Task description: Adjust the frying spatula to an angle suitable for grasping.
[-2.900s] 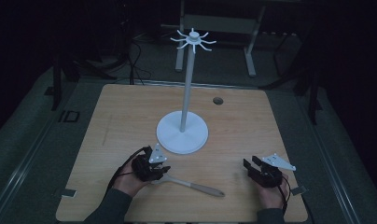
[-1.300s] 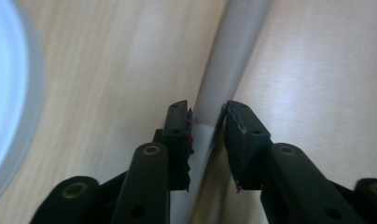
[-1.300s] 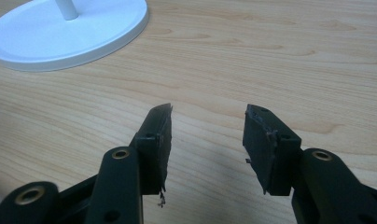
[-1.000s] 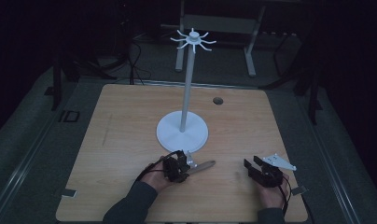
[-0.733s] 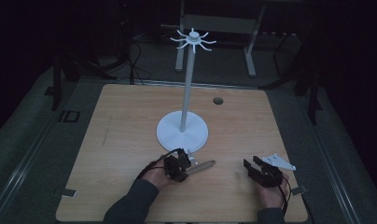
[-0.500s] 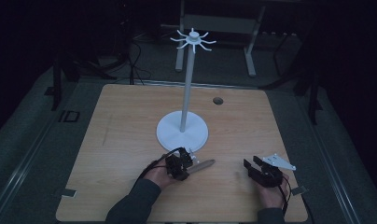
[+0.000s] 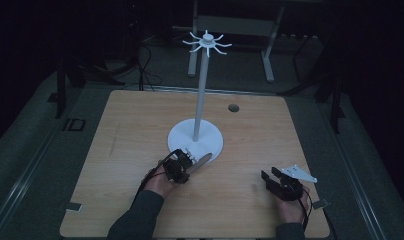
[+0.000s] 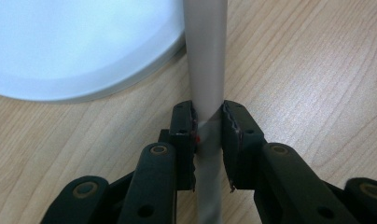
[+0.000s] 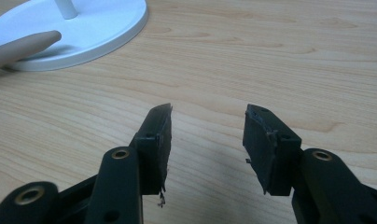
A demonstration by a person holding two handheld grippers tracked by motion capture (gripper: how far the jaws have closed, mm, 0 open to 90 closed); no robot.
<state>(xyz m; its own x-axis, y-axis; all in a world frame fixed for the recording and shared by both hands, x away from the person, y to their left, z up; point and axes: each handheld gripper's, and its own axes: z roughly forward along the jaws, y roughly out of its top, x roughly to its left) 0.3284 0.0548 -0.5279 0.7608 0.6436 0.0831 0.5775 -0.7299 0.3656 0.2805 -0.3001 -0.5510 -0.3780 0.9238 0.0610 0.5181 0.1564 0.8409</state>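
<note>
A long grey utensil (image 7: 202, 160) is clamped by its handle in my left gripper (image 7: 184, 165), just in front of the white stand's round base (image 7: 212, 145). In the left gripper view the jaws of my left gripper (image 8: 208, 116) are shut on the grey handle (image 8: 205, 56), which reaches forward past the base's (image 8: 84, 46) edge. The stand's pole (image 7: 200, 95) rises to a ring of hooks (image 7: 207, 42). My right gripper (image 7: 269, 174) rests open near the table's front right; between its jaws (image 9: 207, 116) lies bare wood. The utensil's rounded end (image 9: 23, 46) hangs over the base (image 9: 107, 23).
The wooden table (image 7: 120, 130) has a small round hole (image 7: 233, 107) at the back right. Dark floor, cables and a metal frame lie beyond the far edge. Bare wood stretches left of the stand and between the two grippers.
The utensil lay on the table by the left gripper at first. Now the left gripper holds it and has carried it right and forward to the stand's base. The right gripper stayed put.
</note>
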